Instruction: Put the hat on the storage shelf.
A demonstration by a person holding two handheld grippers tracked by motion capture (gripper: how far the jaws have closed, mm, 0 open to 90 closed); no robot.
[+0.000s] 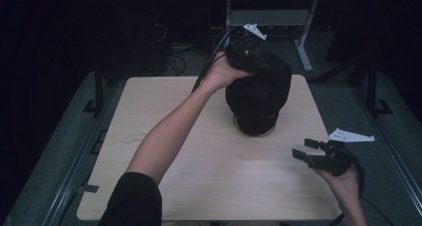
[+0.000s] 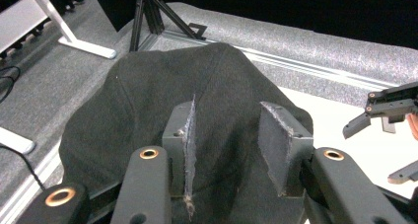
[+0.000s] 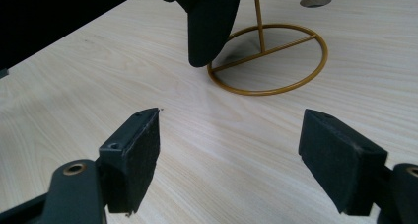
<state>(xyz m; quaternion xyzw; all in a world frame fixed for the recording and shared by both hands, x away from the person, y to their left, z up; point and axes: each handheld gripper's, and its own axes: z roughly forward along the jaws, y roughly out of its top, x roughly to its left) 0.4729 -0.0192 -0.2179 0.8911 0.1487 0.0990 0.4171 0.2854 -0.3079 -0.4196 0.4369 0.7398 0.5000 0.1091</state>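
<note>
Black cap [image 1: 259, 94] sits on a gold wire stand [image 3: 268, 61] on the far half of the light wood bench [image 1: 209, 171], crown up, brim pointing toward the near edge. No containers on the bench; the stand is the only holder, and it carries the cap alone.

Nearest: right hand-held gripper [image 1: 309, 151] held low over the near right part of the bench, jaws wide apart, nothing between them. It is well apart from the cap. In the right gripper view, the bare bench top shows between the two black pads [image 3: 135, 157]. Beyond them is the stand's round ring base, flat on the bench, with a thin upright rod rising from its crossbar. The cap's brim hangs above the ring's near left rim.

Farther: left hand-held gripper [image 1: 244, 49] is at the far side of the cap's crown, with the person's left arm reaching across the bench to it. In the left gripper view, its jaws are partly apart and lie against the dark cloth. The fabric sits between and under the pads [image 2: 278, 145], but they do not pinch it. The pad faces look frayed with lint.

Beyond the bench: grey carpeted floor [image 2: 54, 86] and a white frame leg [image 1: 302, 47].
</note>
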